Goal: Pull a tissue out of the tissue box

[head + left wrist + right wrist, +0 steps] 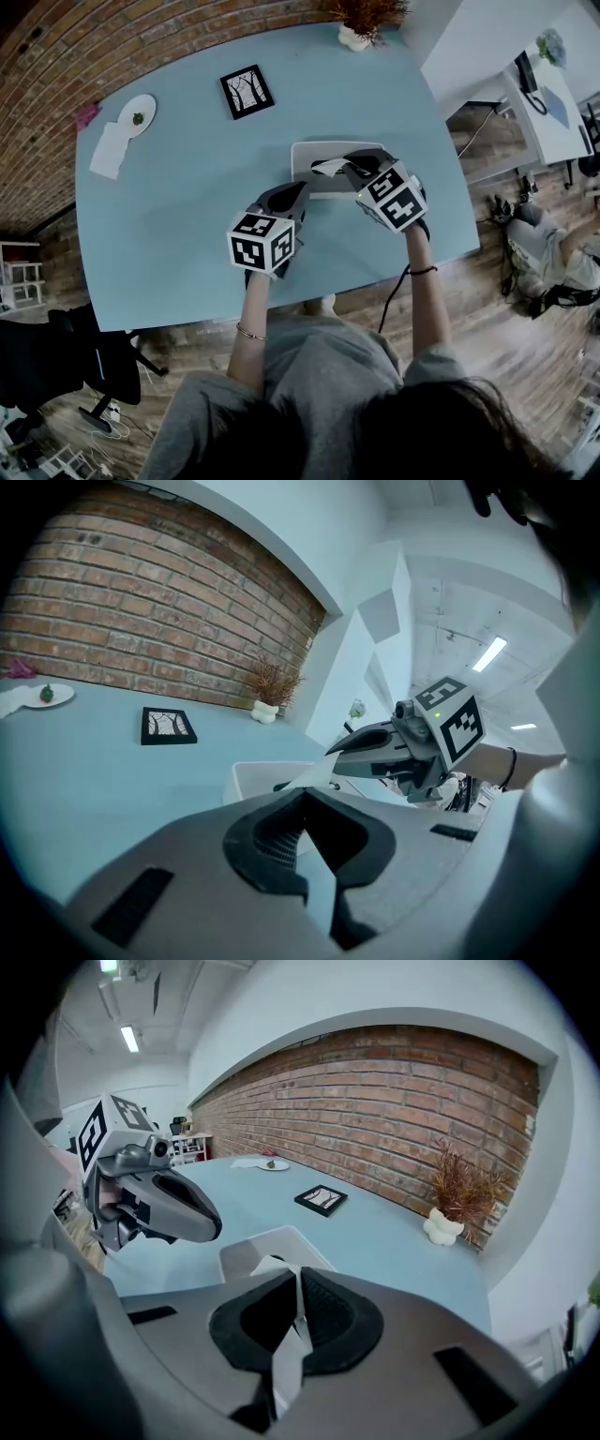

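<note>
A white tissue box [319, 150] stands on the light blue table [169, 225], in front of the person. My right gripper [349, 169] is over the box's slot, shut on a white tissue [328, 167] that rises out of it. In the right gripper view the tissue [274, 1265] runs up between the shut pads [323, 1312]. The left gripper view shows the right gripper [333, 752] with the tissue [309, 775] stretched down to the box [251, 778]. My left gripper [302, 191] is shut with nothing in it, at the box's near left corner. Whether it touches the box I cannot tell.
A black framed picture [247, 91] lies beyond the box. A small plate [138, 112] and a white paper [111, 150] are at the far left corner, and a dried plant in a white pot [361, 28] at the far edge. A black chair [66, 366] stands to the left.
</note>
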`<state>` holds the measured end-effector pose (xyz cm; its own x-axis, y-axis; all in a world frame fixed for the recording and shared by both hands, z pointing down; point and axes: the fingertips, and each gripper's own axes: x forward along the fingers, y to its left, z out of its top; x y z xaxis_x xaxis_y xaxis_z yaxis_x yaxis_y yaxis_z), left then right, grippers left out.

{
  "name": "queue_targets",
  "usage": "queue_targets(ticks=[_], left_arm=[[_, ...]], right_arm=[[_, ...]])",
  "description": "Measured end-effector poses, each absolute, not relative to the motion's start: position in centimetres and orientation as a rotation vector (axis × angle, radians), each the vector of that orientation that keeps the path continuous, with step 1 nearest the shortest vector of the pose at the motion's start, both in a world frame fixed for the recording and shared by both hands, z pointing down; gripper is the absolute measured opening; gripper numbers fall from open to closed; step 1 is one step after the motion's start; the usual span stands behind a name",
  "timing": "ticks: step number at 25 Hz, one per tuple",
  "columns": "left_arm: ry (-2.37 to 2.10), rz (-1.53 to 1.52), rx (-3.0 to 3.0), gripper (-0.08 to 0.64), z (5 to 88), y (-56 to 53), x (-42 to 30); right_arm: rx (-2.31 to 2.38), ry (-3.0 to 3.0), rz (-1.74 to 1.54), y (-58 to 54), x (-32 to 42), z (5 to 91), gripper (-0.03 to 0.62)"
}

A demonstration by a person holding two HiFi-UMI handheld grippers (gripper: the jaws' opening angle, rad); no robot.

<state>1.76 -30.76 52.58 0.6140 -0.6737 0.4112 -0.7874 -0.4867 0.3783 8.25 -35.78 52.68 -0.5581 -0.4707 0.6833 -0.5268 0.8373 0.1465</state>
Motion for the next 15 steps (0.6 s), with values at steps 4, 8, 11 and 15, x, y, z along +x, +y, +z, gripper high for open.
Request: queue_targets(ticks=[4, 8, 11, 15], left_arm=[[-1.146, 0.279, 2.315, 0.003, 52.2, -30.6, 1.7], [-1.142, 0.279, 2.328, 0.003, 51.8, -30.3, 1.8], [-1.137, 0.275, 2.339, 0.003, 51.3, -30.1, 1.9], [-1.132, 0.275, 2.352, 0.003, 51.0, -29.6, 2.0]], right_arm=[[0.747, -2.270, 0.091, -35.5, 8.3, 51.8, 0.001], [0.764, -2.274, 0.081, -34.9, 8.5, 51.2, 0.000], [0.778, -2.285, 0.078, -34.5, 8.4, 50.5, 0.001], [0.791, -2.301, 0.061, -33.9, 8.2, 49.5, 0.000]])
